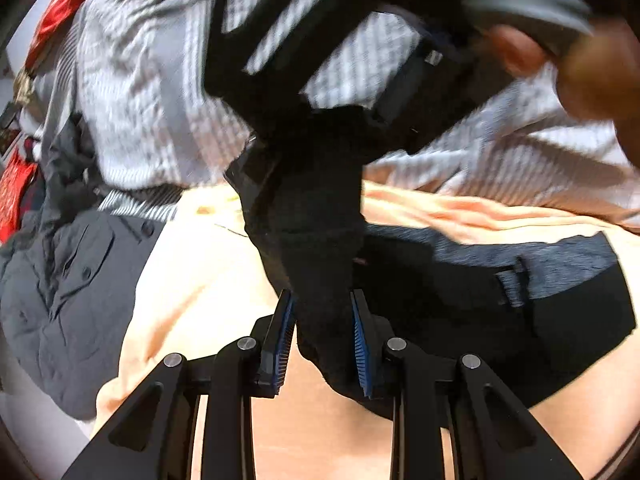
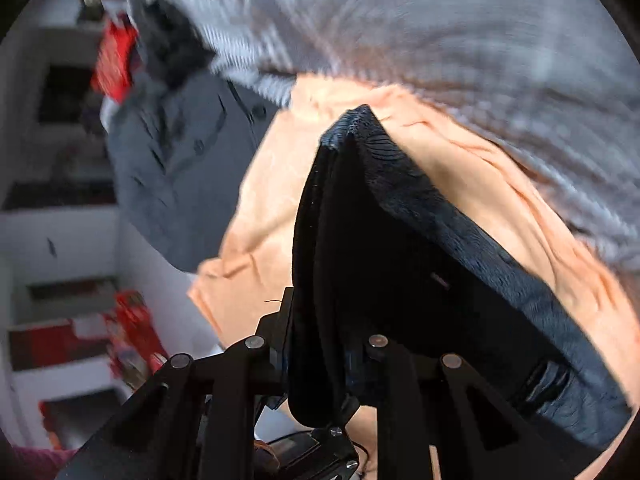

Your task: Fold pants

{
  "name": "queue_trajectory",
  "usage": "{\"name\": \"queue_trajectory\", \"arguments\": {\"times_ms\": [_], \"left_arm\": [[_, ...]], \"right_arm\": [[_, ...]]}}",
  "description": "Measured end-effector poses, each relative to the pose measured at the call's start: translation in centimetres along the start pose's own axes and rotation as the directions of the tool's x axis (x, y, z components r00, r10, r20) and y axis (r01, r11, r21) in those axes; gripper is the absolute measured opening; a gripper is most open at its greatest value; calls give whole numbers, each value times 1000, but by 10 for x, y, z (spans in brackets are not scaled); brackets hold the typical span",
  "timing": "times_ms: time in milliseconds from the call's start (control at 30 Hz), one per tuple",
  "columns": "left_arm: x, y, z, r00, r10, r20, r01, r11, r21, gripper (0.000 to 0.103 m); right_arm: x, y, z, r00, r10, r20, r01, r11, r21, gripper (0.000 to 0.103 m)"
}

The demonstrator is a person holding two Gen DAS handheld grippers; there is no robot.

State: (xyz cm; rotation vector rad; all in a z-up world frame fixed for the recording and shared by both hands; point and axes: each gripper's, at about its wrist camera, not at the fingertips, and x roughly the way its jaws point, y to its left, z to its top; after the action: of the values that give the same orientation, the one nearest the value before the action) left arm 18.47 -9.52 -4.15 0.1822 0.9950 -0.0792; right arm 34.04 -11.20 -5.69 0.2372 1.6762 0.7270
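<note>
Your left gripper (image 1: 322, 340) was clamped on a bunched fold of the black pants (image 1: 320, 240), its blue ribbed pads (image 1: 359, 340) pressing the cloth from both sides. From that grip the fabric rose as a twisted column and then spread to your right across the peach sheet (image 1: 192, 280), where a band of heathered blue-grey cloth with a belt loop (image 1: 516, 276) lay flat.

Your right gripper (image 2: 320, 360) had closed on another part of the same pants (image 2: 380, 240). The dark cloth hung thick between its fingers and hid the pads, so the grip showed only in how the fabric draped and lifted from them. A ribbed edge of the pants peaked ahead of the fingers, and the rest sloped down to the right over the peach sheet (image 2: 256, 200).

In the left wrist view your right hand (image 1: 592, 76) and the black frame of the other gripper were blurred near the top. A grey button-up shirt (image 1: 68, 288) lay crumpled at the left, touching the sheet's edge. A grey-and-white striped blanket (image 1: 160, 92) was heaped beyond the sheet. Red items (image 2: 114, 62) and white shelves (image 2: 60, 240) stood at the far left, too blurred for you to make out.
</note>
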Motion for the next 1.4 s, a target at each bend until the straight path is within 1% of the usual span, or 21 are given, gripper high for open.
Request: {"name": "queue_trajectory", "arguments": {"times_ms": [33,100,167,267,367,467,567,600,633,667,800,867,967,1000,1033,1100,1200,1300,1367,1400], "left_arm": [[-3,-4,4,1000,-10,6,10,1000,13,29],[-14,-18,9,999,-31,23,30,998,52,29],[-24,-33,13,998,-50,36,47,995,90,29],[-38,-57,19,996,-74,49,66,987,143,29],[-53,-88,25,993,-111,42,101,977,187,29],[-65,-122,26,988,-149,31,137,962,237,29],[-70,-162,22,984,-176,18,162,939,302,29],[-71,-175,19,983,-184,9,171,930,325,29],[-71,-187,17,982,-189,0,177,922,344,29],[-70,-200,15,981,-194,-10,184,914,361,29],[-66,-249,5,977,-208,-48,209,887,411,29],[-62,-270,-2,976,-206,-69,215,873,439,29],[-50,-304,-17,978,-186,-93,207,841,499,29],[-47,-308,-20,979,-179,-99,204,836,509,29],[-41,-317,-24,980,-167,-111,201,827,525,29],[-34,-327,-31,980,-150,-129,197,819,539,29],[-27,-339,-43,985,-111,-130,166,799,577,29],[-22,-348,-55,990,-76,-118,133,776,617,29],[-23,-349,-58,992,-61,-109,116,765,633,30],[-24,-349,-58,993,-55,-106,110,759,641,32]], "right_arm": [[-12,-7,-10,999,31,35,-31,999,13,20],[-31,-18,-24,994,67,90,-69,997,25,20],[-53,-30,-42,983,103,153,-110,993,35,20],[-82,-51,-71,961,147,236,-164,985,55,20],[-108,-71,-101,933,177,313,-213,974,83,20],[-136,-97,-136,904,189,384,-247,963,107,20],[-152,-127,-177,871,190,453,-283,948,146,20],[-155,-135,-185,863,189,469,-293,943,159,20],[-159,-150,-202,850,190,492,-314,932,182,21],[-163,-159,-210,842,194,504,-329,924,196,21],[-170,-204,-251,803,185,566,-380,892,247,21],[-168,-228,-272,780,182,598,-413,868,275,21],[-165,-258,-297,761,176,625,-446,841,307,21],[-160,-270,-304,754,177,633,-464,826,321,21],[-155,-280,-309,749,175,639,-477,812,337,21],[-145,-304,-323,738,177,651,-508,781,364,21],[-133,-322,-333,723,189,664,-541,752,375,21],[-120,-335,-340,718,196,668,-563,728,392,21],[-114,-343,-346,716,193,671,-575,708,409,21],[-113,-345,-350,714,193,673,-580,702,414,23]]}}
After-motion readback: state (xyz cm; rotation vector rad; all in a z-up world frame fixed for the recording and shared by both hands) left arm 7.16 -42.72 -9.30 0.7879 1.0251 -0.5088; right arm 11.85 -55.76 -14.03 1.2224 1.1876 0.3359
